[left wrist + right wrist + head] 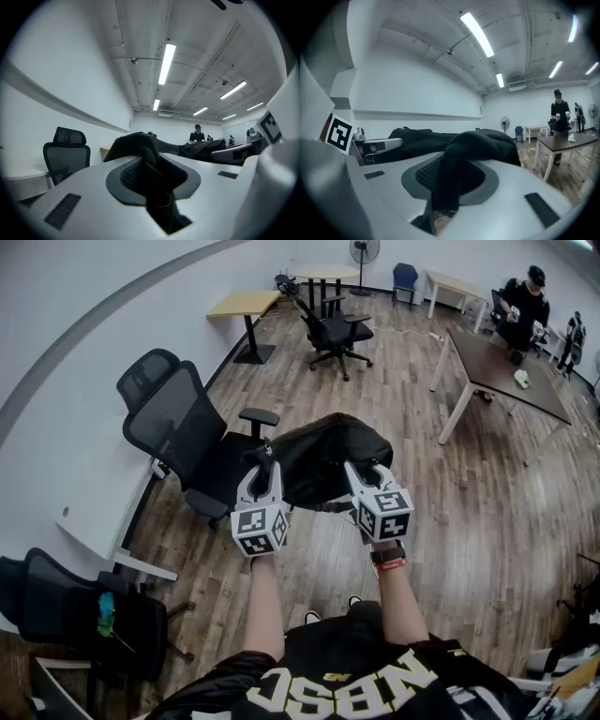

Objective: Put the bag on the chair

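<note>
Held black bag off the floor, bulk slung just ahead of both sets of jaws. Had left gripper jaws clamped on a fold of fabric at the bag's left end, right gripper jaws pinched on a fold at the right end. Carried with long axis crosswise, jaws to jaws. Spotted mesh chair ahead-left of the jaws, seat lower than bag, nearer the left gripper. Probably needed swinging forward-left, then lowering onto the seat.

Ceiling strip lights brighten evenly; fisheye edges bend, corners go dark
</note>
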{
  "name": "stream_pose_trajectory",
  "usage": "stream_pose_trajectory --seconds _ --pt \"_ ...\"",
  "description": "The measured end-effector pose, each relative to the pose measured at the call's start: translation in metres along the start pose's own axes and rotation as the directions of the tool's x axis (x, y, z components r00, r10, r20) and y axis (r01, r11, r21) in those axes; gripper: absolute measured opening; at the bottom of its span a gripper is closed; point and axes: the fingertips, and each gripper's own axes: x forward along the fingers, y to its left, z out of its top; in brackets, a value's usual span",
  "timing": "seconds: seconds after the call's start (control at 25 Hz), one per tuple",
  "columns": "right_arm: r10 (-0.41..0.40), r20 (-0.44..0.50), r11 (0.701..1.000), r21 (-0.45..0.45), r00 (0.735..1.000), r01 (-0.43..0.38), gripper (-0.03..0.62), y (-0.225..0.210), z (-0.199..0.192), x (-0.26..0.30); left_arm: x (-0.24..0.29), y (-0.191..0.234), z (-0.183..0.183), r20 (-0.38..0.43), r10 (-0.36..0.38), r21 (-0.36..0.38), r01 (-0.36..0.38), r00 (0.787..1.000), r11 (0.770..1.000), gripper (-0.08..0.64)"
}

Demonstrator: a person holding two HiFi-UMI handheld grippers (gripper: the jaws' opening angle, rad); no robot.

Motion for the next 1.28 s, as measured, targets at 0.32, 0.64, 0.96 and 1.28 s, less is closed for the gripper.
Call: stream_pose_trajectory --seconds 0.32,0.64,0.96,1.28 --pt "-0.017 -0.018 0.999 0.049 1.0 0.018 0.092 -0.025 -0.012 0.013 0.026 -0.009 -0.011 -0.033 -0.044 0.015 0.044 0.998 0.999 0.094" --pt "0.05 0.01 0.992 0.111 0.999 -0.051 0.1 -0.071 0.002 0.073 0.105 -0.022 -0.011 -0.036 0.01 0.076 -0.007 0.999 0.997 0.094" --pt "0.107 0.07 0.985 0.127 0.992 -0.115 0.106 -0.149 0.026 0.108 0.175 -0.061 -0.003 0.023 0.053 0.088 -0.055 0.998 0.995 0.098" --pt "0.189 0.027 0.971 0.147 0.982 -0.191 0.106 -0.176 0.0 0.141 0.199 -0.062 -0.047 -0.052 0.128 0.049 -0.126 0.99 0.991 0.103"
